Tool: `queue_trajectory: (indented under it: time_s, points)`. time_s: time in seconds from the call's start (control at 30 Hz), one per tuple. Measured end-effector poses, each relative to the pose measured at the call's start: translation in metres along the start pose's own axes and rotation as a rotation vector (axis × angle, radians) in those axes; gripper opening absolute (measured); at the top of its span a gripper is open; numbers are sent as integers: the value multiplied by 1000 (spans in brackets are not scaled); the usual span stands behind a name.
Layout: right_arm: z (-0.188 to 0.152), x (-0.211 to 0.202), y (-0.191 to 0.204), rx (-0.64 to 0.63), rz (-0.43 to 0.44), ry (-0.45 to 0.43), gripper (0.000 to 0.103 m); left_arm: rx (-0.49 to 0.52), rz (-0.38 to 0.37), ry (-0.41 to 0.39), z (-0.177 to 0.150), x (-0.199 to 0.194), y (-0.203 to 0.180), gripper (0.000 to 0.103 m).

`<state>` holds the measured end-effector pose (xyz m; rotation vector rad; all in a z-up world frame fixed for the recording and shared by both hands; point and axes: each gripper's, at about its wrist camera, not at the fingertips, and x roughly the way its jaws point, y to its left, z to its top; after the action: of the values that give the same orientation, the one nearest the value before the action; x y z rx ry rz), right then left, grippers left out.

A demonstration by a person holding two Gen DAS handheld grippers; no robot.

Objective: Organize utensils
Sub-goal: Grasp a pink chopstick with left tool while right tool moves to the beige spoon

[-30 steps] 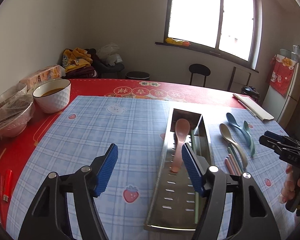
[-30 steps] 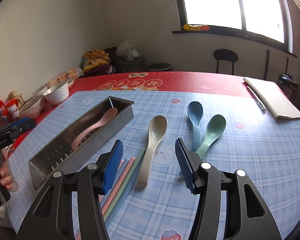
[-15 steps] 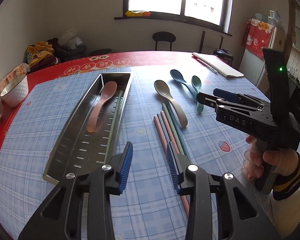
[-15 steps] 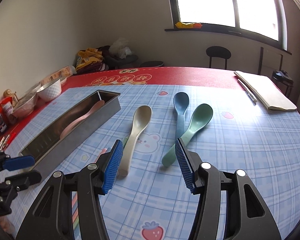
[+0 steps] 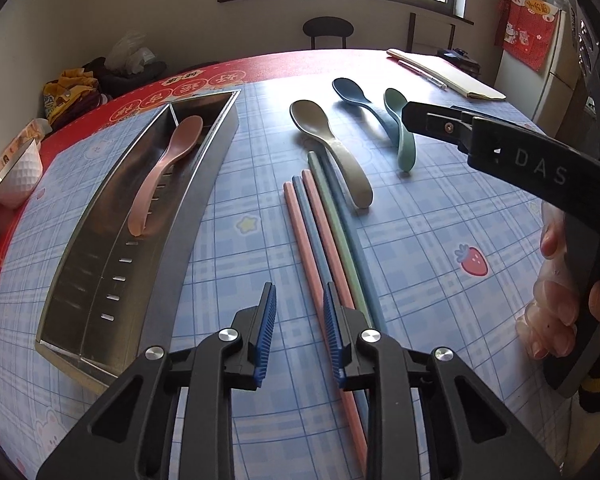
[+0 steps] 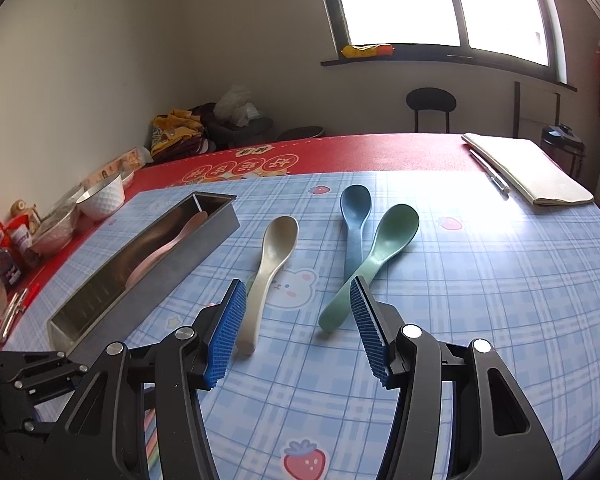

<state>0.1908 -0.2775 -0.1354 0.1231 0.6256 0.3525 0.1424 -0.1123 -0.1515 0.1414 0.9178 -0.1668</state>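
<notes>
Your left gripper has just been narrowing, a small gap left and only cloth between its pads. The chopsticks run lengthwise straight ahead, just right of that gap. Left of it, the steel tray lies parallel, holding the pink spoon bowl-end away. Your right gripper, marked "DAS", stands apart and empty; the beige spoon and green spoon lie ahead on the bench, open room to its right.
</notes>
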Motion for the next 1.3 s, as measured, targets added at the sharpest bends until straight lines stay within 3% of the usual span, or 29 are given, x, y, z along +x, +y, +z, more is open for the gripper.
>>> queue_trajectory:
  time_s: [0.13, 0.43, 0.83, 0.93, 1.13, 1.3]
  points:
    - [0, 0, -1, 6, 3, 3, 53, 17, -8, 5, -2, -2, -3, 15]
    - [0, 0, -2, 19, 4, 2, 53, 39, -32, 44, -8, 0, -5, 15]
    - [1, -1, -5, 35, 5, 0, 53, 96, 12, -11, -4, 8, -10, 15]
    - [0, -1, -5, 37, 6, 1, 53, 113, 17, -28, -7, 6, -15, 8]
    - [1, 0, -8, 50, 18, 8, 53, 7, -41, -73, -6, -4, 6, 6]
    - [1, 0, -14, 77, 39, 10, 53, -21, -94, -127, 3, -25, 14, 6]
